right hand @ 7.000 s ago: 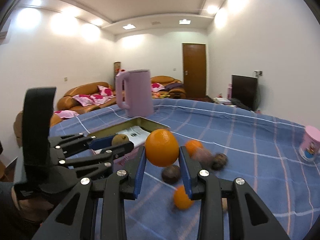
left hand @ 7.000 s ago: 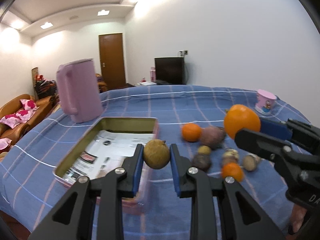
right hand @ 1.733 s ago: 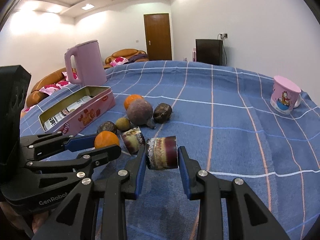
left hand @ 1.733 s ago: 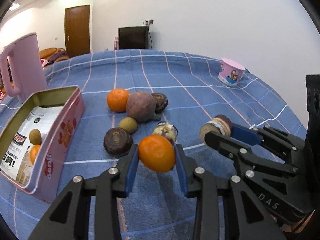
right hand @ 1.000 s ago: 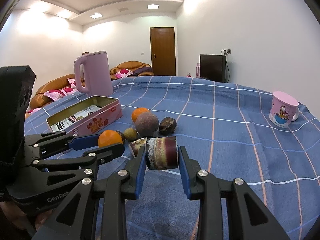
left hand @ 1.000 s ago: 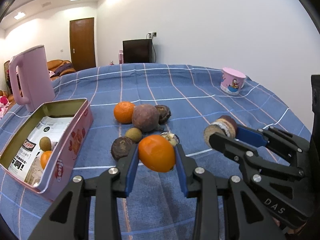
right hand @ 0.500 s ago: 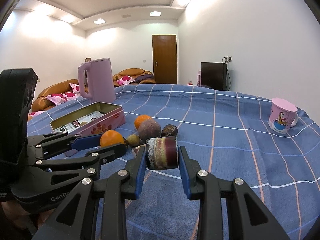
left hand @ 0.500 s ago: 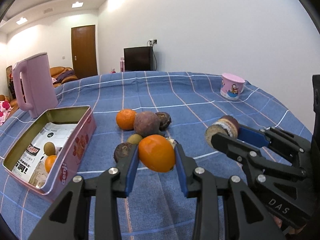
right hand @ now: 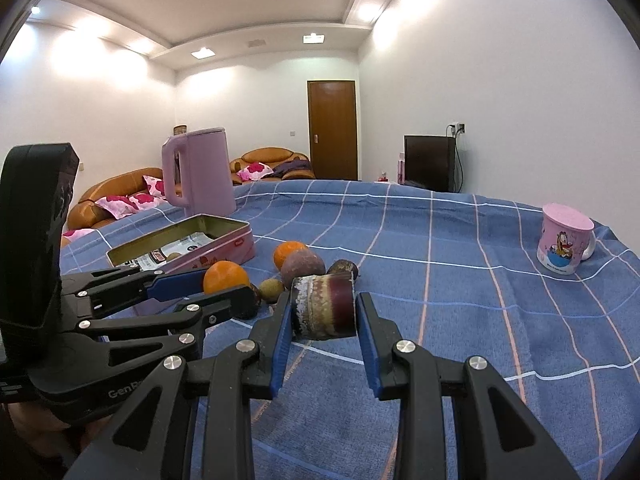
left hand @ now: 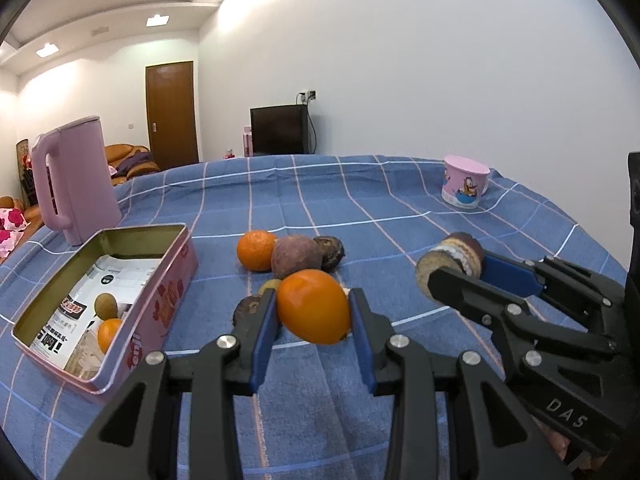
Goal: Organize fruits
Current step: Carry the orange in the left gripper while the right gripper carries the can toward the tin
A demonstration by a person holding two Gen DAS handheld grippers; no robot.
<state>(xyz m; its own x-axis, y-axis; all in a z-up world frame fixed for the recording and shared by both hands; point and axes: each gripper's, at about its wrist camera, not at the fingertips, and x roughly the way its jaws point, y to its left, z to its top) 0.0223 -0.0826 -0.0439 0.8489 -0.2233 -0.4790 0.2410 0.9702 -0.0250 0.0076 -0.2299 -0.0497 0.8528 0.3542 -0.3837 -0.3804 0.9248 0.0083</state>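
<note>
My left gripper (left hand: 313, 318) is shut on an orange tangerine (left hand: 313, 306), held above the blue cloth. My right gripper (right hand: 323, 318) is shut on a cut purple fruit piece (right hand: 324, 306); it also shows in the left wrist view (left hand: 450, 257). A pink tin (left hand: 166, 300) lies to the left with a small brown fruit (left hand: 105, 305) and an orange one (left hand: 108, 333) inside. On the cloth lie an orange tangerine (left hand: 256, 250), a round purple fruit (left hand: 296, 256), a dark fruit (left hand: 330, 251) and other small ones, partly hidden behind the left fingers.
A pink kettle (left hand: 74, 192) stands behind the tin at the left. A pink cartoon mug (left hand: 464, 187) stands at the far right of the table. The blue checked cloth (left hand: 400, 216) covers the table. Sofas, a door and a television are beyond.
Both grippers have risen a little with their fruit still held. The views have tilted up, so more of the room and ceiling shows.
</note>
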